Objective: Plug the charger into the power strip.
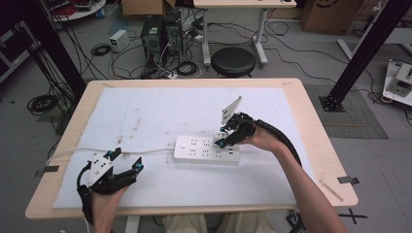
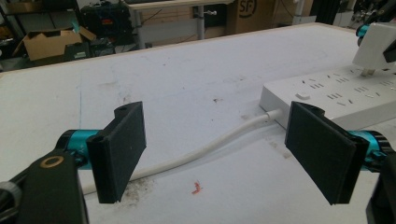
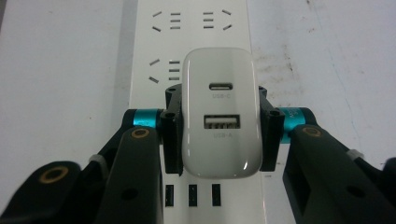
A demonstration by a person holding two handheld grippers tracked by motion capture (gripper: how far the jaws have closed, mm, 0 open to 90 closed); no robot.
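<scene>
The white USB charger (image 3: 219, 112) is clamped between the jaws of the right gripper (image 3: 219, 130), right over the white power strip (image 3: 191, 37) lying mid-table (image 1: 311, 126). Its prongs look to be just at the sockets, though that's hard to tell. The left gripper (image 2: 219, 149) is held wide and empty near the strip's cord (image 2: 205, 149).

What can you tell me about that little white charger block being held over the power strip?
The charger is a small white block of glossy plastic with rounded corners. Its face carries two ports, marked USB-C above and USB-A below. The right gripper clamps its two sides between black jaws. In the left gripper view its metal prongs point down just above the white power strip, near the strip's middle; whether they have entered a socket cannot be told.
</scene>
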